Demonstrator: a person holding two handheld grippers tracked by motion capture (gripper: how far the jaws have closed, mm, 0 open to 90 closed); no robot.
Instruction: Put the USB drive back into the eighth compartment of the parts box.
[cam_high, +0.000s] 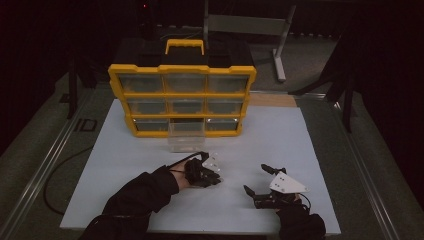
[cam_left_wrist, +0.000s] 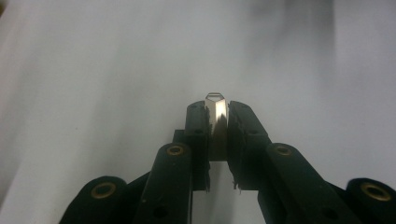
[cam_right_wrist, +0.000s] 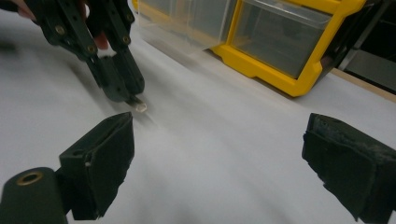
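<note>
My left gripper (cam_high: 215, 178) points down at the white mat and is shut on a small shiny metal piece (cam_left_wrist: 216, 111), pinched upright between its pads with its pointed tip sticking out. In the right gripper view that same gripper (cam_right_wrist: 126, 95) holds the pale piece (cam_right_wrist: 140, 107) just above the mat. To its right, my right gripper (cam_high: 255, 178) rests low over the mat, its jaws wide open (cam_right_wrist: 219, 140) with nothing between them. A dark sleeve covers the left forearm.
A yellow organiser (cam_high: 182, 95) with clear drawers stands at the back of the white mat (cam_high: 280, 135). Its bottom middle drawer (cam_high: 186, 136), clear plastic, is pulled out toward me. A metal stand (cam_high: 280, 50) rises behind on the right.
</note>
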